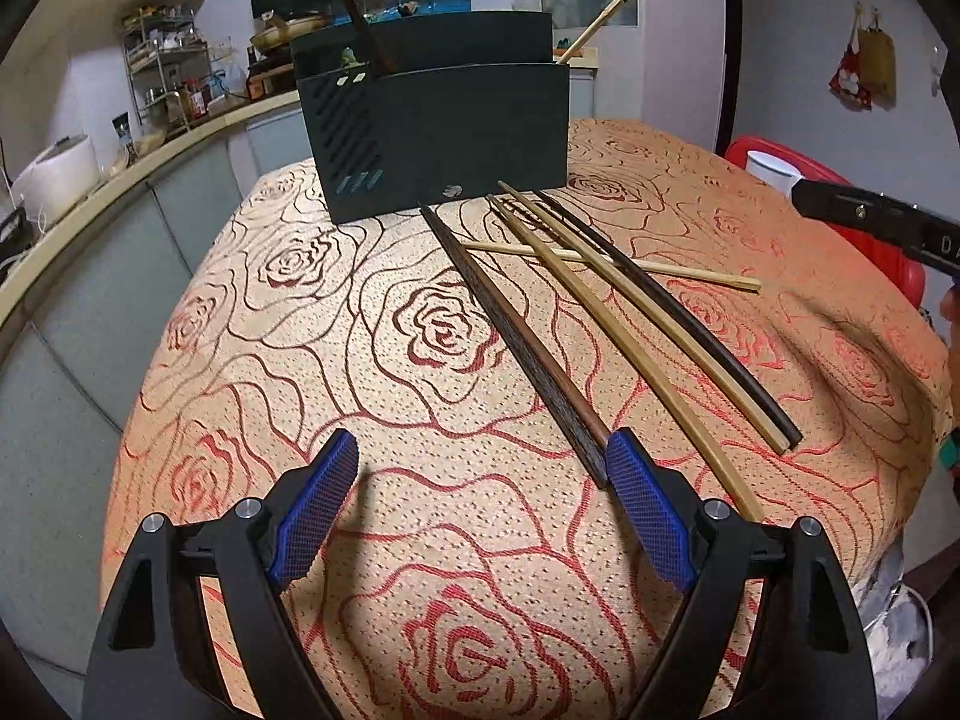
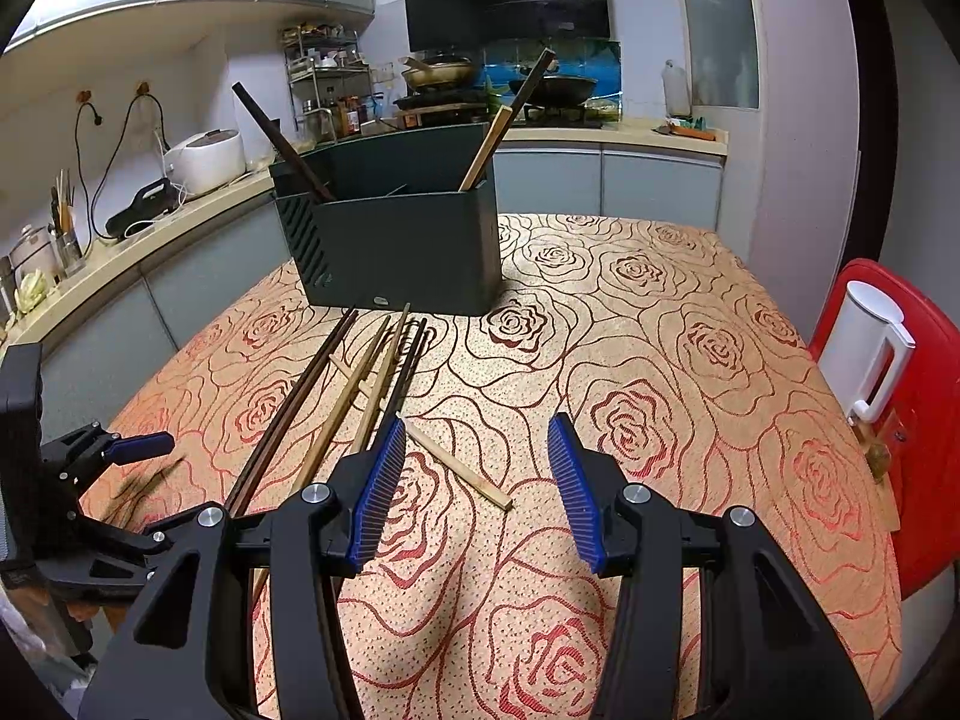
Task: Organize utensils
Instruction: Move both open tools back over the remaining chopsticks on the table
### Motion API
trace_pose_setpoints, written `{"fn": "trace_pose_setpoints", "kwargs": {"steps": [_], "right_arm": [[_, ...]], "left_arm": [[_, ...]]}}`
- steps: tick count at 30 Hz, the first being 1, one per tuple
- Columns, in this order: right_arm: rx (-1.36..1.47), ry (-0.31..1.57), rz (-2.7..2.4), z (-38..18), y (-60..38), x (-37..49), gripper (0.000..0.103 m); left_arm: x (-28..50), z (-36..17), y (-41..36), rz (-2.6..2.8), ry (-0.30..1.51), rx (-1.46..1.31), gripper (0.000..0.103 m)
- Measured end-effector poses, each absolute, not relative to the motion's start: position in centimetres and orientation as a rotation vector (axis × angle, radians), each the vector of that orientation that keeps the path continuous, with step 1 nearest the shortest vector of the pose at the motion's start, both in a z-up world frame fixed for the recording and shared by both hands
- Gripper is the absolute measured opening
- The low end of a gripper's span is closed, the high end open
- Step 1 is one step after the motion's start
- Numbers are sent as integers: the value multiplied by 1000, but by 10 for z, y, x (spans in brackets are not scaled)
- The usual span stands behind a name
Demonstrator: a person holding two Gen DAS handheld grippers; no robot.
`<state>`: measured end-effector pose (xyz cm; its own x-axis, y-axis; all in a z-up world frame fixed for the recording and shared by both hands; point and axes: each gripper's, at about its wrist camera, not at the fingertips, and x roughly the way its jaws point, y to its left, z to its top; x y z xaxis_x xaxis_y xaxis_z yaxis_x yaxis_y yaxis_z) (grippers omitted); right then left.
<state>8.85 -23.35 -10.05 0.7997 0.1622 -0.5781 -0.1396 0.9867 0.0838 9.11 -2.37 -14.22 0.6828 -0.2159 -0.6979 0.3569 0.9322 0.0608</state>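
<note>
While both claws are hovering low over the rose-patterned tabletop (image 1: 252, 312), the left claw (image 1: 483, 462) is gaping wide with nothing between its blue pads (image 1: 318, 504), the butt end of the dark brown chopstick pair (image 1: 516, 336) lying just beside its right pad; the right claw (image 2: 477, 450) is likewise standing apart and empty, its left pad (image 2: 378, 498) sitting over the near ends of the loose chopsticks; seen from the right wrist, the left claw (image 2: 129, 447) is showing at the far left edge, above the cloth. Beyond the pads, the chopsticks are lying fanned on the cloth, their tips pointing toward the holder; the tan chopstick (image 1: 618, 354) is running alongside the black chopstick (image 1: 678, 324), and a pale bamboo chopstick (image 1: 708, 273) is lying crosswise under them. Farther back, the dark green utensil holder (image 2: 408, 252) is standing upright on the tabletop, just past the chopstick tips; a dark chopstick (image 2: 282, 144) is leaning out of its left compartment and a tan one (image 2: 486, 150) with a darker one (image 2: 531, 87) out of its right. Off the right edge, a white kettle (image 2: 864, 342) is resting on a red chair (image 2: 924, 420); behind, a kitchen counter (image 2: 630, 132) is carrying a white rice cooker (image 2: 207, 159) and woks (image 2: 552, 87).
</note>
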Motion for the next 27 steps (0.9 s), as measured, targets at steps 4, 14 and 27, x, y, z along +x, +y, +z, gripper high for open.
{"fn": "trace_pose_setpoints", "kwargs": {"steps": [4,14,27], "right_arm": [[31,630,165,-103,-230,87,48],[38,635,156,-105,-234,83,48],[15,661,191,-114,-224,73,48]], "left_arm": [[88,-143,-26,-321,744,219,82],[89,-144,-5,-241,766,204,82],[93,-143,-19,-295,759,187,82]]}}
